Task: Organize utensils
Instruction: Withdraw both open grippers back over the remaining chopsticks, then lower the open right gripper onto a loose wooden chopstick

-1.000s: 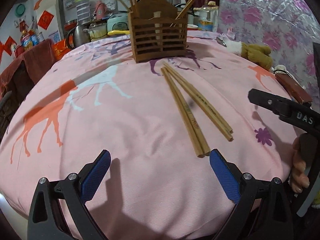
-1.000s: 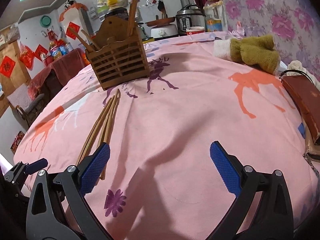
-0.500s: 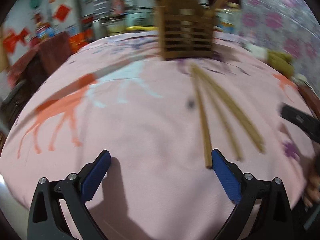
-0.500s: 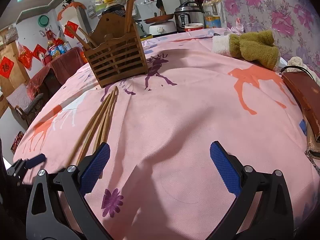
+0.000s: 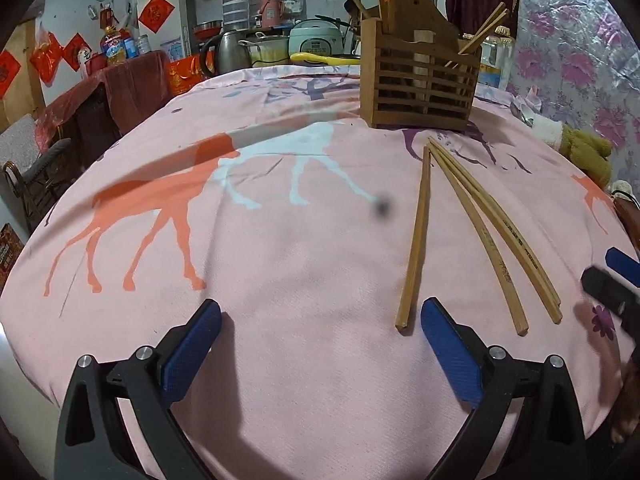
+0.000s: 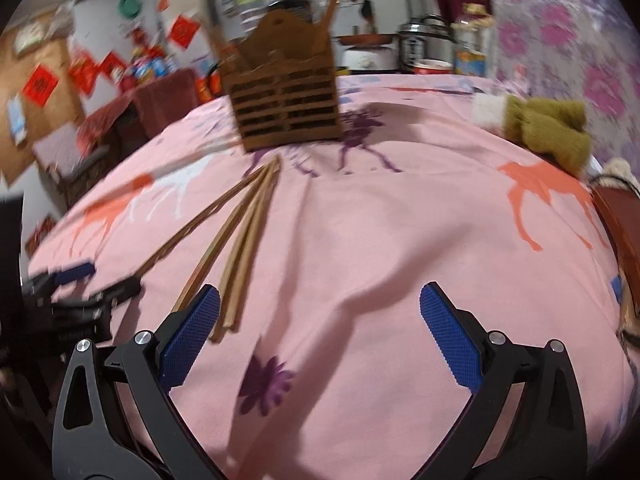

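Note:
Three wooden chopsticks [image 5: 464,216] lie fanned out on the pink cloth, their far tips meeting near a brown slatted wooden utensil holder [image 5: 420,84] that has a few sticks standing in it. My left gripper [image 5: 320,336] is open just above the cloth, its right pad beside the near end of the leftmost chopstick [image 5: 416,236]. In the right wrist view the chopsticks [image 6: 244,236] run toward the holder [image 6: 286,108]. My right gripper [image 6: 320,328] is open and empty, its left pad over their near ends. The left gripper [image 6: 80,284] shows at the left edge.
An olive and white plush toy [image 6: 544,132] lies at the right side of the table, and a brown case [image 6: 624,224] sits at the right edge. Pots, a rice cooker [image 5: 316,38] and bottles crowd the counter behind. The table [image 5: 160,240] carries a pink animal-print cloth.
The left gripper has swung left, so the chopsticks now sit right of centre. The right gripper has moved left toward the chopsticks' near ends. One chopstick lies splayed apart from the other two.

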The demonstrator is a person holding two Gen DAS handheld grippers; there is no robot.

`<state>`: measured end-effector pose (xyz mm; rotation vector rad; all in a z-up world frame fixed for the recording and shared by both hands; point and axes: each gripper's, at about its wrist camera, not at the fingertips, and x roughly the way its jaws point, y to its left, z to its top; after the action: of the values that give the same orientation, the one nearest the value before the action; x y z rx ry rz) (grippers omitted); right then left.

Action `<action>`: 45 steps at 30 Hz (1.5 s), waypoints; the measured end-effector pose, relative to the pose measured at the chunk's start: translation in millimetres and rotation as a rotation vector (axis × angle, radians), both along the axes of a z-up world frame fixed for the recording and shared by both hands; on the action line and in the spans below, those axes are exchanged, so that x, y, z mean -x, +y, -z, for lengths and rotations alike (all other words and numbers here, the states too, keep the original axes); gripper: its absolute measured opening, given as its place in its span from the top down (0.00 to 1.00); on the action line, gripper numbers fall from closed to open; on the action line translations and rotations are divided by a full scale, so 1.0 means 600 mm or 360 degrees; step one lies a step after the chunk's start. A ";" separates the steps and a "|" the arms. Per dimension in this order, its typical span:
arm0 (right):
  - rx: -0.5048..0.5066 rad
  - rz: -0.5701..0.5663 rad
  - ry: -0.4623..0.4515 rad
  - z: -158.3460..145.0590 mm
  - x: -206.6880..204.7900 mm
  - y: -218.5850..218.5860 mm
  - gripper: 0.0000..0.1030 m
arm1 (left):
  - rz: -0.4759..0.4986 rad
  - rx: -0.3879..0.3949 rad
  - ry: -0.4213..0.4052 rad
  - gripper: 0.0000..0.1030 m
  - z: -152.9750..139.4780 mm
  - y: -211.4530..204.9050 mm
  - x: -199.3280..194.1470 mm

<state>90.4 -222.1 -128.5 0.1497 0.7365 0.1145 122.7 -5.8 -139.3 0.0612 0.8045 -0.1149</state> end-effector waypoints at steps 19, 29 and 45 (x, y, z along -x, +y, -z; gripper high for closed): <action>0.0141 0.0248 0.0100 0.006 -0.014 -0.032 0.09 | 0.0000 0.0001 -0.0013 0.04 0.000 0.002 0.000; 0.0307 -0.0029 0.0100 0.011 -0.009 0.035 0.09 | -0.0001 0.0000 -0.0019 0.04 -0.001 0.002 0.001; 0.0096 0.0016 0.0038 0.004 -0.009 -0.006 0.44 | 0.0000 0.0000 -0.0020 0.04 0.000 0.002 0.002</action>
<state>95.5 -225.5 -130.8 0.0976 0.7619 0.0807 121.6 -4.5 -139.0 0.0616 0.7921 -0.1142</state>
